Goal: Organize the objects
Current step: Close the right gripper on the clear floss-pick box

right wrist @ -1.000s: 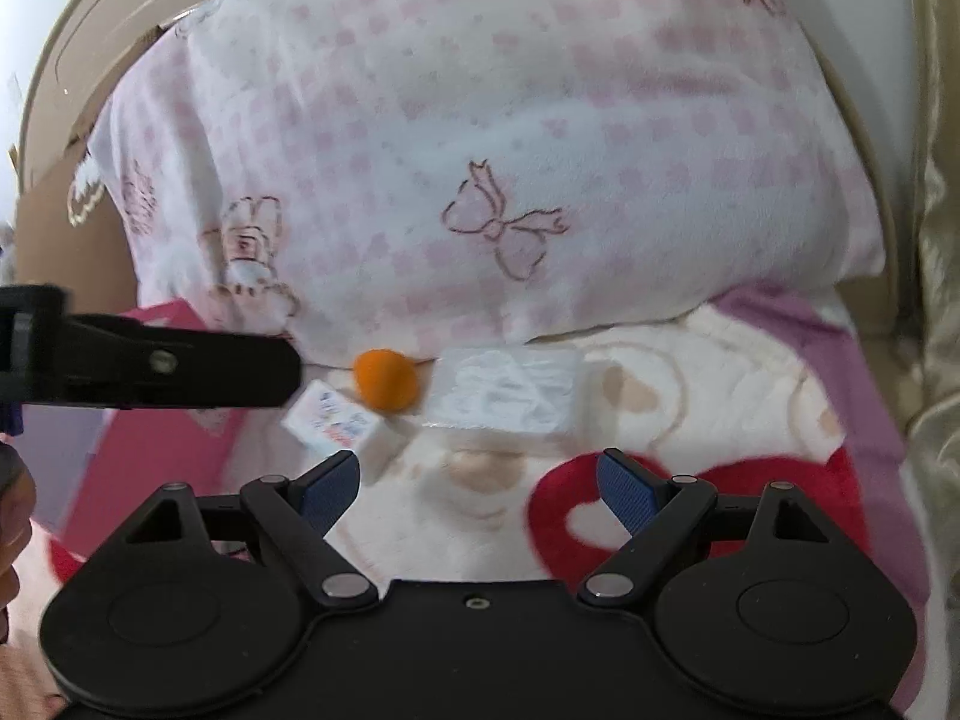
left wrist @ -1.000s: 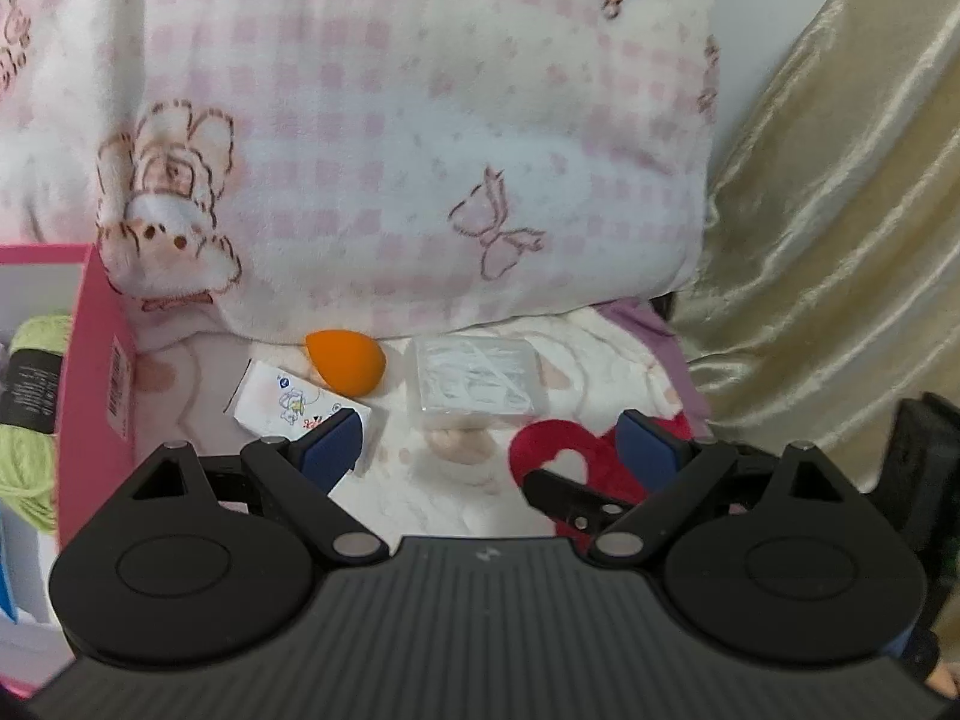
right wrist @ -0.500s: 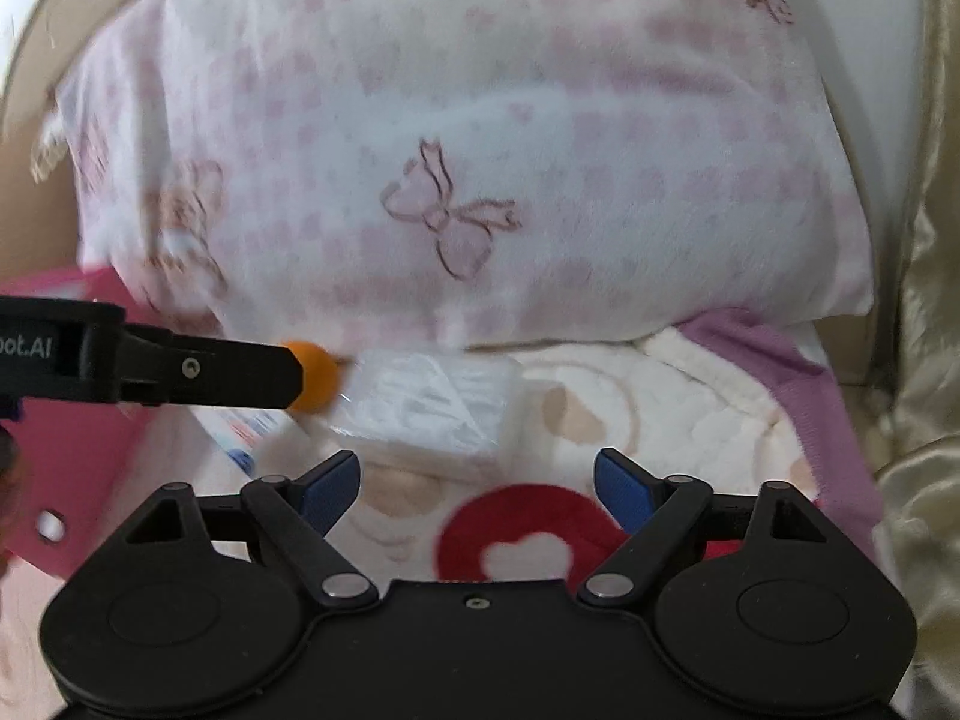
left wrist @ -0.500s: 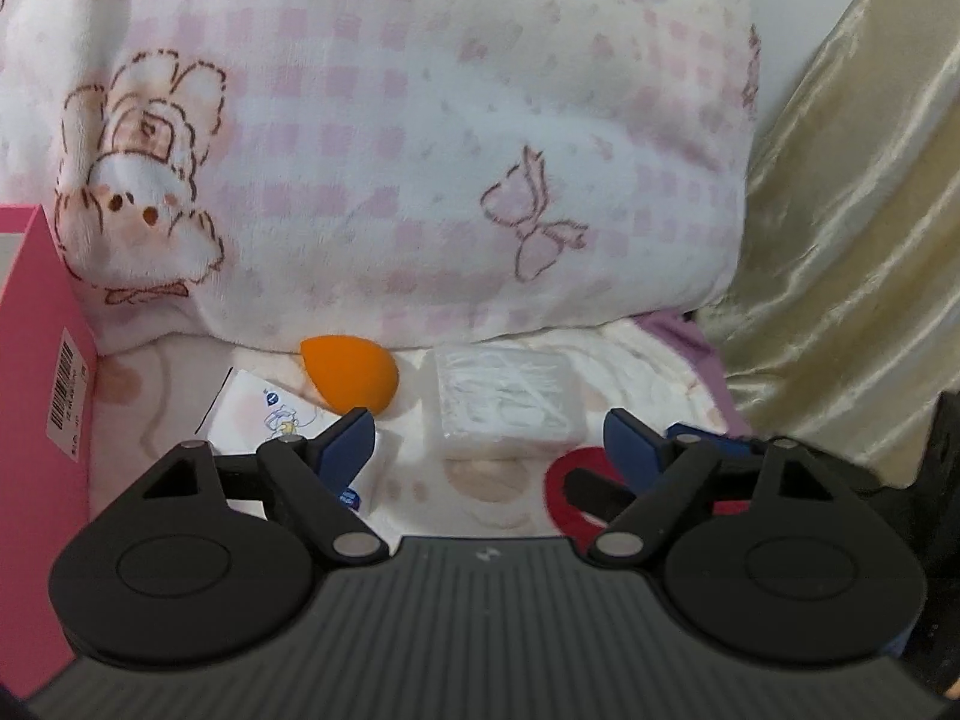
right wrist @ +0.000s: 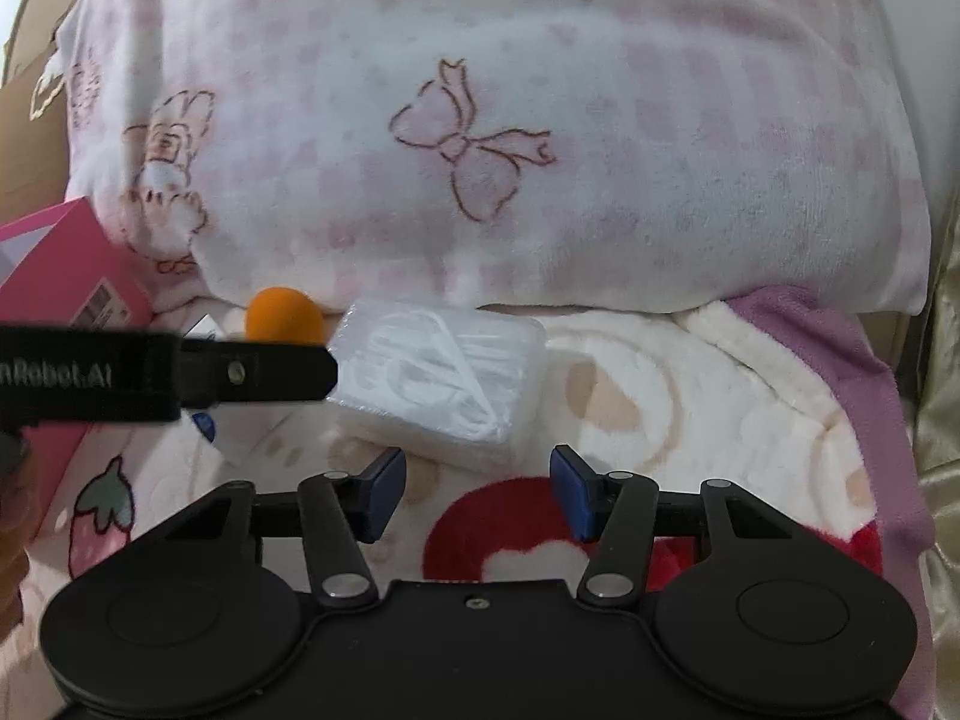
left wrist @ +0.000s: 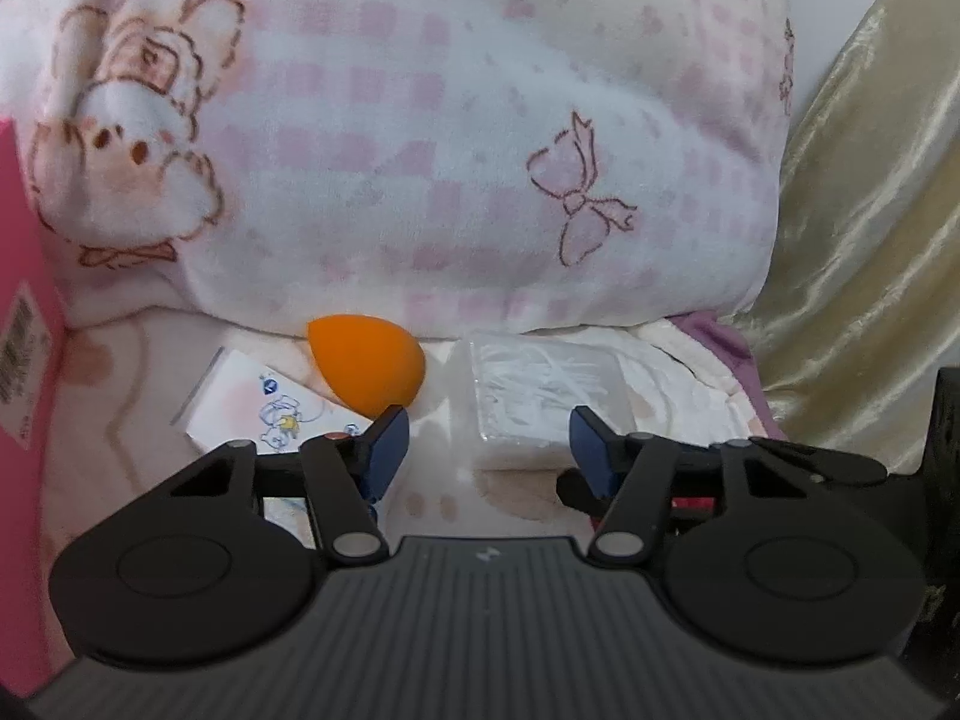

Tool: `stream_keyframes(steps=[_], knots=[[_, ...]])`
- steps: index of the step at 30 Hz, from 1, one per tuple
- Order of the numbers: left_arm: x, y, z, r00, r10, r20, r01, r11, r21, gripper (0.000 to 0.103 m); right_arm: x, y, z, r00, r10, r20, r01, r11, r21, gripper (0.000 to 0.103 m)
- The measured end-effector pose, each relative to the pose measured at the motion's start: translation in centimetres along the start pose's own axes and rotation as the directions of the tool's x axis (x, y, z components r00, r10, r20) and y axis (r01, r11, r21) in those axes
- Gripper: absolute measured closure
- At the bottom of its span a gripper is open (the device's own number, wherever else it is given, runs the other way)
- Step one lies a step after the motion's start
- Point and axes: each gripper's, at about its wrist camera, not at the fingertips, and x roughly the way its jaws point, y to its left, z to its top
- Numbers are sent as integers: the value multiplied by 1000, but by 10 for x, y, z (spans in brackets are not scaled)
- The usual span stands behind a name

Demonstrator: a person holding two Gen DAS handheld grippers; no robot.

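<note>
An orange egg-shaped sponge (left wrist: 366, 363) lies on the blanket at the foot of the pillow, against a white printed packet (left wrist: 264, 402). To its right sits a clear plastic box of white picks (left wrist: 549, 393). My left gripper (left wrist: 489, 444) hovers low just before that box, its jaws closing with nothing pressed between the pads. In the right wrist view the same box (right wrist: 441, 378) lies just beyond my right gripper (right wrist: 477, 483), whose jaws are also closing on nothing. The left gripper's black finger (right wrist: 258, 369) crosses in from the left and hides part of the sponge (right wrist: 285, 315).
A big pink-checked pillow (left wrist: 456, 138) walls off the back. A pink cardboard box (left wrist: 24, 330) stands at the left edge. Gold curtain fabric (left wrist: 858, 252) hangs on the right. The fleece blanket (right wrist: 690, 396) with red hearts covers the surface.
Both grippers have sunk toward the blanket and come nearer the sponge and clear box. Both pairs of jaws stand narrower than before. The green yarn has slid out of the left view.
</note>
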Motion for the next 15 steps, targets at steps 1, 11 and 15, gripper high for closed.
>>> stream_keyframes(steps=[1, 11, 15], knots=[[3, 0, -1, 1000, -11, 5, 11, 1000, -2, 48, 1, -1, 1, 1000, 1, 1, -1, 1000, 6, 45], [21, 11, -11, 998, -59, 13, 59, 997, -46, 62, 14, 13, 3, 1000, -5, -20, 5, 999, -43, 49], [17, 12, -14, 995, -103, 13, 104, 993, -53, 62, 12, 14, 0, 1000, -10, -20, 9, 998, -60, 47]])
